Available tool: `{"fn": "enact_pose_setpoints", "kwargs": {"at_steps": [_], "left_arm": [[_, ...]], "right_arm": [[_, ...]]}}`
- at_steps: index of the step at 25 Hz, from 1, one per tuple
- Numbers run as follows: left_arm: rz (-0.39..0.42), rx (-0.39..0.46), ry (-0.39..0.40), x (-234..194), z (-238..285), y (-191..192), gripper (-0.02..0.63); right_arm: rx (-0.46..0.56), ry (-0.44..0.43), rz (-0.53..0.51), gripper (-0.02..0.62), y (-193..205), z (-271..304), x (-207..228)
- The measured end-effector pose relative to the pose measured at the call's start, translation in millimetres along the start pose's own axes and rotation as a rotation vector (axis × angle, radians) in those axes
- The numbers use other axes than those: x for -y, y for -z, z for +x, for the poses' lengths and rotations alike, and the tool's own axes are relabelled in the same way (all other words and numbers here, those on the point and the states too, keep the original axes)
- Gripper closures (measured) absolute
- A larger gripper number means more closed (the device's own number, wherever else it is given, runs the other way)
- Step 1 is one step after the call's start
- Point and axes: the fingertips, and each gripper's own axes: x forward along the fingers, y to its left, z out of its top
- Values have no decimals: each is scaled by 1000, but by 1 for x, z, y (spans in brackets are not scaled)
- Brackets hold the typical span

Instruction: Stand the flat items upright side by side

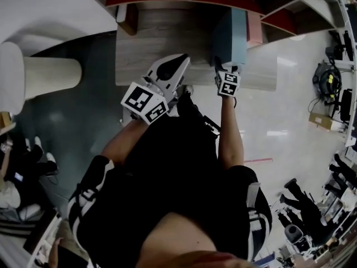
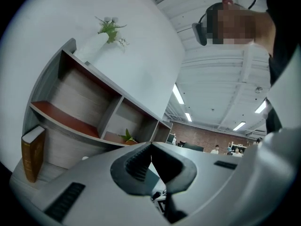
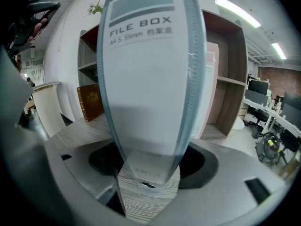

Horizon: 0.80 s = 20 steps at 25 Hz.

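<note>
Bench (image 1: 150, 43) of pale wood grain, backed by a shelf unit (image 2: 70, 121) with red boards. In the head view the left claw (image 1: 181, 60) is over the middle of the bench and the right claw (image 1: 226, 67) is at the bench's near edge, well to its right. In the right gripper view the right claw (image 3: 149, 178) has its jaws set wide and clamped on either side of the file box (image 3: 150, 88), low down near its foot. The box is grey-blue with a white spine label, and it stands upright on the bench with its narrow spine facing the claw. From the head view the file box (image 1: 230, 35) rises right in front of that claw. Just beside it on the right stands a pink file box (image 1: 254, 29), also upright, and we cannot tell whether the two touch. In the right gripper view the pink file box (image 3: 209, 88) shows past the grey-blue one, next to an open shelf compartment. A brown book (image 3: 90, 101) stands upright at the far left of the bench, well apart from both boxes. In the left gripper view the left claw (image 2: 151, 147) has its jaws fully together with nothing between them. That view looks roughly level past the shelf toward the ceiling lights, with the brown book (image 2: 33, 152) at its left edge. A green sprig (image 2: 110, 29) sits on top of the shelf unit.
</note>
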Motion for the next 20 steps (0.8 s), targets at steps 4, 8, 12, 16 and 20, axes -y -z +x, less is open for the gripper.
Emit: {"fn": "enact_pose_setpoints", "kwargs": {"at_steps": [4,8,12,16,20], "left_arm": [[3,-12,4,-1,14,2,583],[9,-13,21,3,27,5,583],[9,-27,23,3,32,12,583],[18,-32,22,5,31,14,583],[17,-42,26,7,29,15,583]], "right_arm": [[8,-12,8,258,-7,9,6],[7,-32,14,258,-8,16,12],[-23,-10,46,258,0,14,17],[-55,-13,40,258,13,2,12],[-98,-21,49,258,30,-8,9]]}}
